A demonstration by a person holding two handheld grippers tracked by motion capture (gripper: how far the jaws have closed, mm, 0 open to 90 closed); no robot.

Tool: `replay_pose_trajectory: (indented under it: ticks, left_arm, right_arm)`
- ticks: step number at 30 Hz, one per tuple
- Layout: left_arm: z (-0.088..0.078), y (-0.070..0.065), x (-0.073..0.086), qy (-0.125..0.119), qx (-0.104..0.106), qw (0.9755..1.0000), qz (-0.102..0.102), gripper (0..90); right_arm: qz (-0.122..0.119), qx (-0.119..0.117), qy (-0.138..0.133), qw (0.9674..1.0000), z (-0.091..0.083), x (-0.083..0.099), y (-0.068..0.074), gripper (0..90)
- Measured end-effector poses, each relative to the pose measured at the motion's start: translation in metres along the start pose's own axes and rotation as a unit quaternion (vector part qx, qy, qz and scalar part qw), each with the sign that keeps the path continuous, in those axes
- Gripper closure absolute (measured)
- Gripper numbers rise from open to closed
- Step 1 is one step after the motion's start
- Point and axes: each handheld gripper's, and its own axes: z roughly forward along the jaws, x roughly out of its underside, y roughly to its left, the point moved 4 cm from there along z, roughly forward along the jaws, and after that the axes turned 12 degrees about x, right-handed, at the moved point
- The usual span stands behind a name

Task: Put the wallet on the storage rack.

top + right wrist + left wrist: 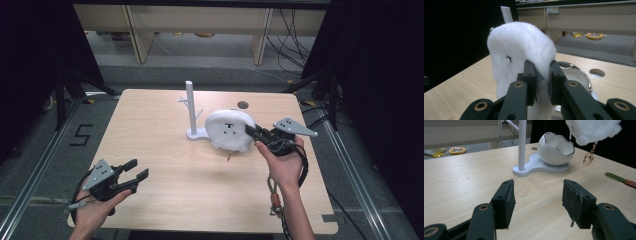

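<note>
A white fluffy plush (227, 130) with a small dark face hangs just above the table, right of centre. My right gripper (251, 131) is shut on its right edge; in the right gripper view the jaws (541, 72) pinch the fur (521, 47). A gold ring chain (588, 157) dangles under the plush (594, 130). Behind it stands a white stand (192, 107) with a tall post, and on its base sits a white eggshell-shaped bowl (555, 148). My left gripper (136, 172) is open and holds nothing, low over the table's near left corner (537, 192).
A round hole (243, 105) is cut in the tabletop beyond the plush. A green and orange cord piece (620, 179) lies on the table near the right hand. Beyond the table (150, 130) are the legs of a bench, and cables lie on the floor.
</note>
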Motion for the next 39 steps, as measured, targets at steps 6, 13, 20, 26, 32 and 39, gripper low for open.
replay_pose_trajectory:
  ticks: [6, 13, 20, 26, 32, 39]
  left_arm:
    - [0.0, 0.005, 0.007, 0.002, -0.006, 0.9999, -0.011, 42.5]
    - [0.002, 0.007, 0.011, 0.005, -0.008, 0.9998, -0.016, 42.5]
    - [0.006, 0.011, 0.015, 0.006, -0.01, 0.9996, -0.024, 42.5]
    - [0.009, 0.015, 0.022, 0.016, -0.011, 0.9993, -0.033, 42.5]
    - [0.009, 0.017, 0.026, 0.017, -0.014, 0.9989, -0.04, 42.5]
    - [0.011, 0.018, 0.032, 0.023, -0.012, 0.9986, -0.046, 42.5]
  right_arm:
    - [-0.002, 0.018, -0.002, 0.9998, 0.011, -0.015, -0.012, 80.1]
    - [0.001, 0.026, -0.011, 0.9996, 0.033, -0.034, -0.025, 80.0]
    - [0.003, 0.026, -0.002, 0.9997, 0.053, -0.037, -0.032, 79.8]
    - [0.011, 0.029, 0.013, 0.9994, 0.068, -0.026, -0.04, 79.7]
    - [0.008, 0.036, 0.032, 0.9988, 0.078, -0.016, -0.051, 79.7]
    - [0.016, 0.045, 0.083, 0.9954, 0.086, 0.005, -0.059, 79.5]
